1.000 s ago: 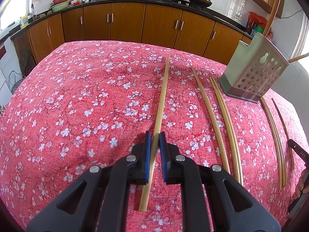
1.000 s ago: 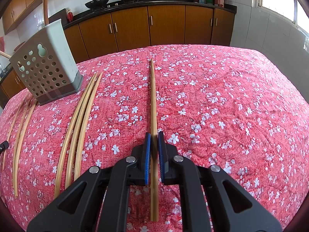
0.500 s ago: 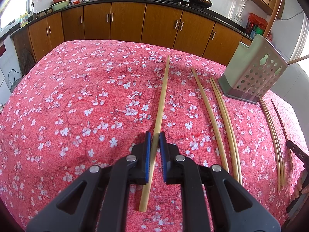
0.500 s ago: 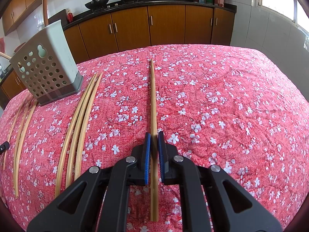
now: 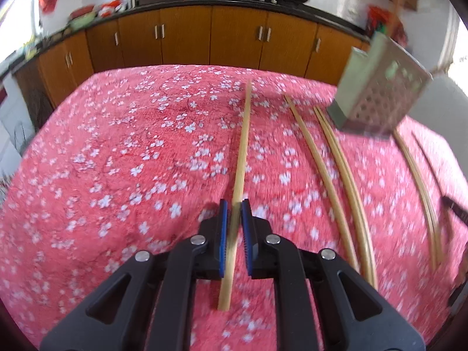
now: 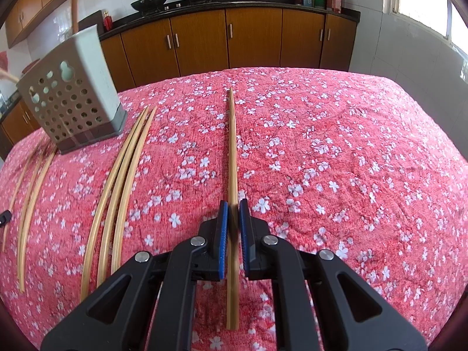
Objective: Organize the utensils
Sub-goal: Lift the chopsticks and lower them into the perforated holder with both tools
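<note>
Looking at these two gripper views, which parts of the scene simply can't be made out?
- Left wrist view: the utensil holder is smeared by motion blur, so its holes barely show.
- Left wrist view: a dark object at the right edge is cut off and unidentifiable.
- Right wrist view: the holder's contents are hidden by its wall; one stick runs off the top.

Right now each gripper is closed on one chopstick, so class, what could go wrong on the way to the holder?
1. The left gripper pinches its chopstick near one end, so the long free end may swing or slip.
2. The right gripper holds its chopstick the same way.
3. The perforated holder has loose chopsticks beside it, which a low pass could scatter.
</note>
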Action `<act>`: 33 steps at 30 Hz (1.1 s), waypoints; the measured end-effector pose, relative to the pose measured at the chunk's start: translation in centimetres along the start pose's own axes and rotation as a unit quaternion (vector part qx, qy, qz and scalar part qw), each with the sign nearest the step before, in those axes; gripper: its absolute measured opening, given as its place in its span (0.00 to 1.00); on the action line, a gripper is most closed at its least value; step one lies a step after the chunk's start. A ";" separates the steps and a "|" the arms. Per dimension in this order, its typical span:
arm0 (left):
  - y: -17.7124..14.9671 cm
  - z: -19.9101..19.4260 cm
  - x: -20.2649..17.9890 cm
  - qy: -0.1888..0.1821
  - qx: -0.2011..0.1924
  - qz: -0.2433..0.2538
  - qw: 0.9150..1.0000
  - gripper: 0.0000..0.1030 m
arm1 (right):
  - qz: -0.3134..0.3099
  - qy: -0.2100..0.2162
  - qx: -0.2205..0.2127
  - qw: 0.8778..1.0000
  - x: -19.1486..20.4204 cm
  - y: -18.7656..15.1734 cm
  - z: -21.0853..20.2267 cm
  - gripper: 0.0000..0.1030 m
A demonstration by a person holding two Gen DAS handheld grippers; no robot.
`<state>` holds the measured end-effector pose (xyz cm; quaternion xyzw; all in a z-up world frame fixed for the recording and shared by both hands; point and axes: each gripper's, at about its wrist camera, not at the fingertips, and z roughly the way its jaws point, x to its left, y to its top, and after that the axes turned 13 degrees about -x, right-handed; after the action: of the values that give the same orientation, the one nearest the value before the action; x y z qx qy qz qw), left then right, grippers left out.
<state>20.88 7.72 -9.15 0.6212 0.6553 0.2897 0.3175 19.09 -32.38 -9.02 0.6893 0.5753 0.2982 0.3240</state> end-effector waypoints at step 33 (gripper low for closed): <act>8.9 -12.3 -2.3 -0.058 -0.187 -0.031 0.980 0.08 | 0.038 0.043 -0.202 0.978 -0.3 7.7 -10.9 0.07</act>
<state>16.99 6.16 5.62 0.5458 0.5891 0.3608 0.4742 15.11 -32.49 3.78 0.6180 0.4898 0.4493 0.4198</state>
